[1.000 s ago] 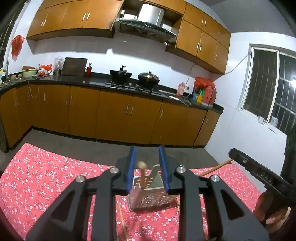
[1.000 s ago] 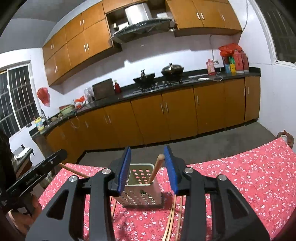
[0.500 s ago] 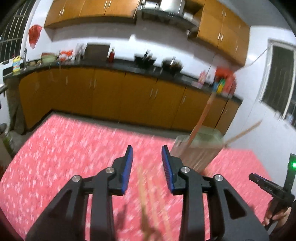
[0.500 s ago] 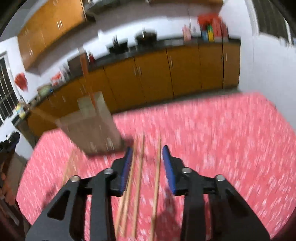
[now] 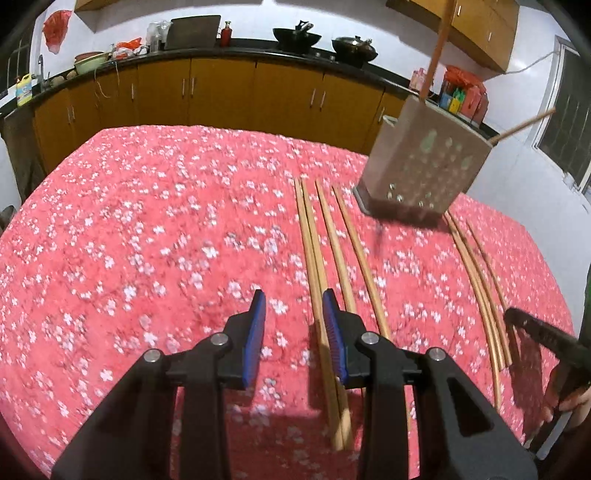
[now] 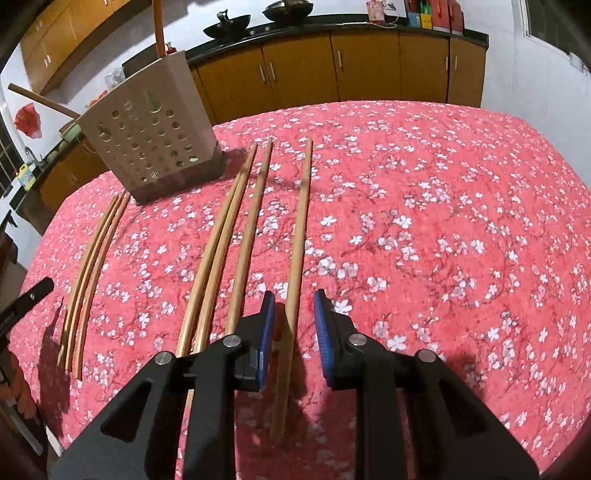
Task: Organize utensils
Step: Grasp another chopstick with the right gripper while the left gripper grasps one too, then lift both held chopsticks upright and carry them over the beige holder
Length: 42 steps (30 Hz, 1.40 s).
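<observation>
Our right gripper closing, one chopstick lying on the tablecloth between its parted pads, untouched, our left gripper apart, a chopstick pair by its right pad, perforated holder behind.

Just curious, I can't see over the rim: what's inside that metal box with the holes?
Two wooden sticks rise out of the perforated holder: one upright, one leaning sideways. Its walls hide their lower ends and anything else inside.
</observation>
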Motion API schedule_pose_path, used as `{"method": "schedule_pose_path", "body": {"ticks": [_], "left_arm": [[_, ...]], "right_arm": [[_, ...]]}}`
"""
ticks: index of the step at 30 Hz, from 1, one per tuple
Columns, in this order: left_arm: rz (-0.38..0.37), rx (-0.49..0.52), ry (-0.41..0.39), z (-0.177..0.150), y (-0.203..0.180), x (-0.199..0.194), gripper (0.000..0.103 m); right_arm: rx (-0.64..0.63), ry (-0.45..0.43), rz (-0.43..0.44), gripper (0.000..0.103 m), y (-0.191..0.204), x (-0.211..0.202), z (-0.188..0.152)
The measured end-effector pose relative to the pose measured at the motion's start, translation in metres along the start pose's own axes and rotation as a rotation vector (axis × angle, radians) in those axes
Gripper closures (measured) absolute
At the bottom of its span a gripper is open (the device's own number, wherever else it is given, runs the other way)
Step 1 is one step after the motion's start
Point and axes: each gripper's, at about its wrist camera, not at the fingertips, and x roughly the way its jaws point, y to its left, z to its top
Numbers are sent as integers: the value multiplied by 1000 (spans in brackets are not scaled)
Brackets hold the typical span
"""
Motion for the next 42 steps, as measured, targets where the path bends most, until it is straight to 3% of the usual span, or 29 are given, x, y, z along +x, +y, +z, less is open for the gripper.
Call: {"method": "schedule_pose_path", "body": {"ticks": [3, 5, 6, 12, 18, 23, 34, 38, 42], "left_arm": [[4, 10, 10, -7, -2, 4, 70], [6, 15, 13, -8, -3, 6, 70], [7, 17, 14, -8, -4, 6, 70], [6, 33, 33, -9, -10, 11, 70], [14, 66, 63, -10, -16, 18, 71], [32, 92, 69, -11, -20, 22, 82], [74, 171, 81, -12, -31, 36, 83], [92, 190, 76, -7, -34, 44, 94], [125, 165, 69, 8, -21, 55, 95]], "right_arm": [[-24, -13, -26, 81, 2, 4, 1], [-47, -24, -66, 93, 4, 7, 2], [-48, -26, -76, 95, 3, 10, 5], [35, -46, -103, 95, -16, 22, 26], [24, -61, -112, 95, -17, 27, 29], [23, -60, -110, 95, -18, 26, 29], [-5, -56, -123, 95, -13, 20, 28], [-17, -55, -118, 95, -11, 19, 25], [-20, -55, -106, 95, -11, 20, 28]]}}
